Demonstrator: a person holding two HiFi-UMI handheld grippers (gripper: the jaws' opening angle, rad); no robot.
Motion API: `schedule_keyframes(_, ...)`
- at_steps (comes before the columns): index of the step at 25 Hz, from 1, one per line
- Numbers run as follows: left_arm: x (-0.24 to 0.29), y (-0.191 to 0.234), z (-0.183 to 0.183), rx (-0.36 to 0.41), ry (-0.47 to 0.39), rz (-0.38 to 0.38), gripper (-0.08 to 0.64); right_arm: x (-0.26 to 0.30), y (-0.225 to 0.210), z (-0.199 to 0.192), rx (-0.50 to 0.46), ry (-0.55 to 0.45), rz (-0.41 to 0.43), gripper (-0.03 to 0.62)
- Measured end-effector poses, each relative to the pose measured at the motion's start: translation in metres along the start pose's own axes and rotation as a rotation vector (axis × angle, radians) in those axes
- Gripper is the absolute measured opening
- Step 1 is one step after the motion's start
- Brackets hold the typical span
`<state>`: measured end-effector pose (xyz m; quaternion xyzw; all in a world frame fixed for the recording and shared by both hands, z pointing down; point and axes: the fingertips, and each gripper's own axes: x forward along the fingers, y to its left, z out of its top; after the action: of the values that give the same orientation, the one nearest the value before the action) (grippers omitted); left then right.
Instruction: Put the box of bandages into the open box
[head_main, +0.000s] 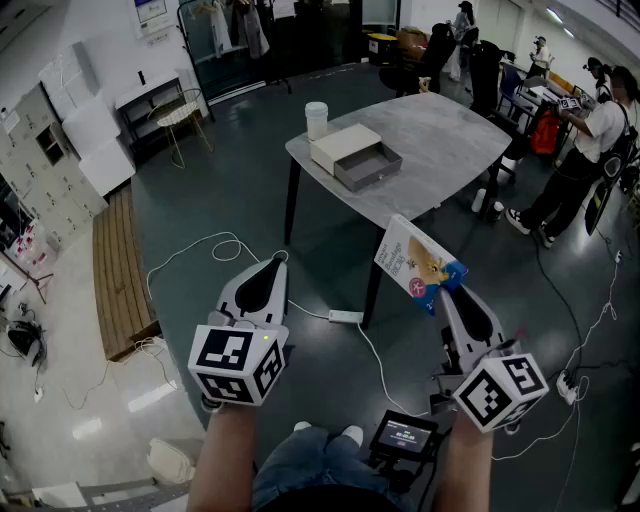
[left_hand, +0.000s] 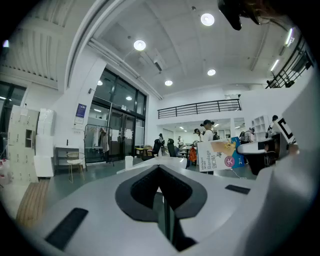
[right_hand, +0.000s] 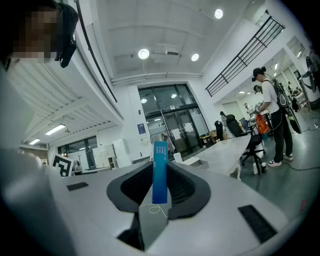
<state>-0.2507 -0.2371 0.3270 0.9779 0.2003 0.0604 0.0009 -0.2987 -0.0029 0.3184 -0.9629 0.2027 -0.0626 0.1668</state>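
Observation:
The bandage box (head_main: 418, 262), white with a blue end, hangs in the air below the table's near edge, with my right gripper (head_main: 447, 290) shut on its blue end. In the right gripper view its thin blue edge (right_hand: 160, 150) stands upright between the pads of that gripper (right_hand: 160, 167). The open box (head_main: 368, 166), a white case with a grey drawer pulled out, sits on the grey table (head_main: 450, 140) well ahead. My left gripper (head_main: 277, 260) is shut and empty, level with the right one. The left gripper view shows its jaws (left_hand: 160, 170) together and the bandage box (left_hand: 216, 156) off to the right.
A white cup (head_main: 316, 119) stands on the table behind the open box. Cables and a power strip (head_main: 345, 316) lie on the floor under the table. A wooden bench (head_main: 120, 270) runs along the left. Several people (head_main: 590, 150) stand at desks on the far right.

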Motion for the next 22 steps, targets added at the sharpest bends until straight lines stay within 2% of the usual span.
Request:
schedule_keyframes(6,0.006,-0.012,0.008,0.006,-0.003,-0.038,0.011,-0.001,0.001,0.005,-0.006,0.014,-0.007,0.1)
schedule_keyframes(14,0.0,-0.061,0.011,0.001,-0.062,-0.063,0.011,-0.04,-0.016,0.017,-0.054,-0.032,0.0,0.099)
schedule_keyframes(22,0.026,-0.077,0.021,-0.002,-0.096,-0.104,0.011,-0.041,-0.027,0.03,-0.082,-0.066,-0.005,0.099)
